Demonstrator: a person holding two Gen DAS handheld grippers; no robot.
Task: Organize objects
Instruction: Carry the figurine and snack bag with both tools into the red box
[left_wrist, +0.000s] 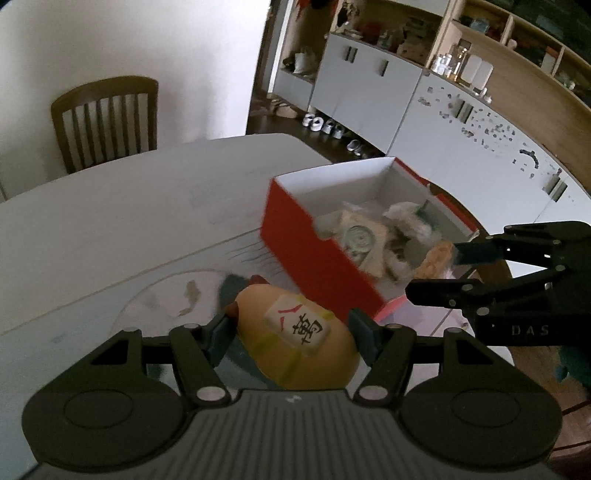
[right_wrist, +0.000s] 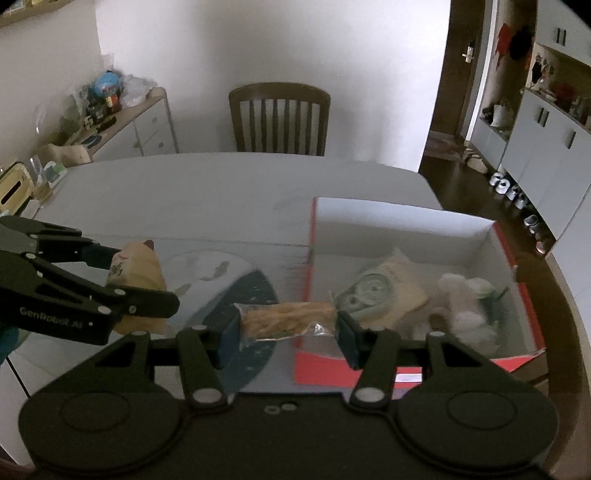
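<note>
Lettering "GenRobot.AI" marks the left gripper (right_wrist: 122, 273); "DAS" the right gripper (left_wrist: 432, 273).

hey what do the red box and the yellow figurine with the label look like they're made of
Red box: likely cardboard, matte red outside and plain white inside, with thin, straight folded walls. Yellow figurine: probably glazed ceramic or smooth resin, going by its rounded body and soft sheen around the label; the look alone cannot settle which.

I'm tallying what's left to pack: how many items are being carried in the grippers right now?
2. A yellow plush toy sits clamped in the left gripper, above the table. A clear snack packet is clamped in the right gripper, beside the red box.
</note>
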